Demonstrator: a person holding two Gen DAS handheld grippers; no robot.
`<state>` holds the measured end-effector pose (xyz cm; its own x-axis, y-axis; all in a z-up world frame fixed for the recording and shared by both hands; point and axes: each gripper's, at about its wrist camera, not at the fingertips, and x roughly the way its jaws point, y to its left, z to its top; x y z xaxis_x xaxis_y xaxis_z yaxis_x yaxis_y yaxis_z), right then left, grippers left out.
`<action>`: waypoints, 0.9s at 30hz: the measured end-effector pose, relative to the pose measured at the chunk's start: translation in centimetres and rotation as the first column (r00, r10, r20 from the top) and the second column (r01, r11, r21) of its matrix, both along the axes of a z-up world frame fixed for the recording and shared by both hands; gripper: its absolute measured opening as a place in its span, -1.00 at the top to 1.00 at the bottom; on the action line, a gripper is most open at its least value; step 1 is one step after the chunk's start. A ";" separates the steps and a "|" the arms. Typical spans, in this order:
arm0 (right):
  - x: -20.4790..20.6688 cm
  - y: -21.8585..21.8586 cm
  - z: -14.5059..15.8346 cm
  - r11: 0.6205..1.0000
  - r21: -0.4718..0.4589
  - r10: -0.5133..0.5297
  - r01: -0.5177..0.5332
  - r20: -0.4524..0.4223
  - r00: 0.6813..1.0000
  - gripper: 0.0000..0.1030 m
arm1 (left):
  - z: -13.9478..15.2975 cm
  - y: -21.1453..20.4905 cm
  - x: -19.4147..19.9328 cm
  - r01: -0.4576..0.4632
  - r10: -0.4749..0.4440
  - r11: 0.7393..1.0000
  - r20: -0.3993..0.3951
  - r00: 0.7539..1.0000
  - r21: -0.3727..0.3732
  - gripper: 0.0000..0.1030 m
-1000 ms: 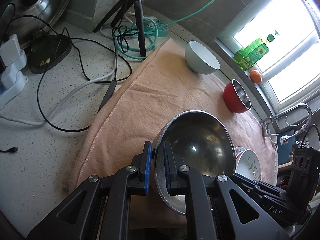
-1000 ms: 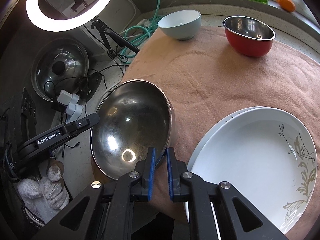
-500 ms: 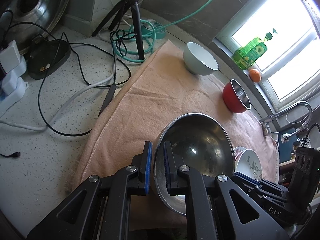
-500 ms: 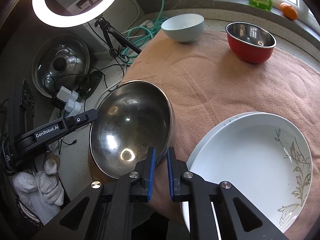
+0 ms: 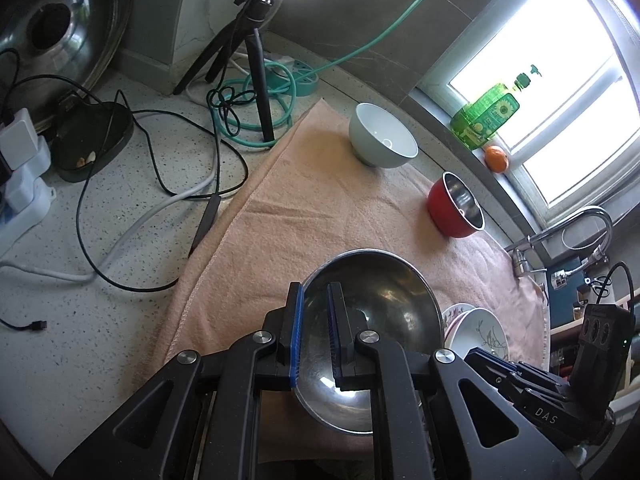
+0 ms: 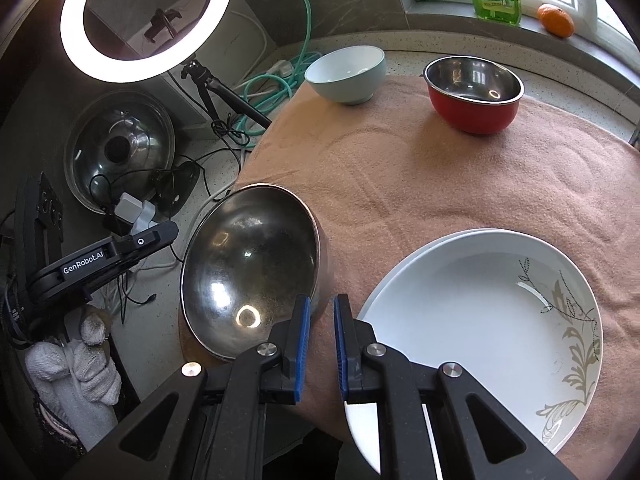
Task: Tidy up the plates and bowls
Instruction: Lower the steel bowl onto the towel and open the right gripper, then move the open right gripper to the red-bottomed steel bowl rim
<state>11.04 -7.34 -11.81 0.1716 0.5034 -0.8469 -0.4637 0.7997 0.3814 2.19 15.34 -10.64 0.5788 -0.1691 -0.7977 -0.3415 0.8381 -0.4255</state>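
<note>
Left gripper (image 5: pixel 314 334), lower centre of frame: fingers pinched on the near rim of the steel bowl (image 5: pixel 372 344), bowl tilted over the pink towel (image 5: pixel 304 216). Right gripper (image 6: pixel 319 344): narrow gap, holding nothing, between bowl and stacked white plates (image 6: pixel 480 320). Plates' near edge hidden behind the right gripper.

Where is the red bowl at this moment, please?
The red bowl stands upright at the far side of the pink towel, right of the pale blue bowl in the right wrist view, just below the windowsill with the orange.
</note>
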 end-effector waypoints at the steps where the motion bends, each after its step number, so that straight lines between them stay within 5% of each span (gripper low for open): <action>1: 0.1 -0.3 0.2 1.000 0.004 -0.009 0.009 -0.001 1.000 0.78 | 0.2 -0.3 0.2 0.010 -0.010 1.000 0.004 1.000 -0.003 0.81; 14: 3.1 -7.4 4.9 0.988 0.076 -0.138 0.135 0.029 0.990 0.62 | 2.6 -6.0 5.3 0.182 -0.181 0.982 0.024 0.983 -0.054 0.81; 27: 12.0 -12.7 8.0 0.982 0.082 -0.179 0.172 0.076 0.981 0.62 | 5.0 -10.6 12.7 0.207 -0.204 0.976 0.048 0.978 -0.060 0.81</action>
<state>23.00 -20.05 -3.79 0.3306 0.5207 -0.7871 -0.3510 0.8420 0.4096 14.91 4.79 -5.64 0.5589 -0.3381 -0.7572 -0.1455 0.8590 -0.4909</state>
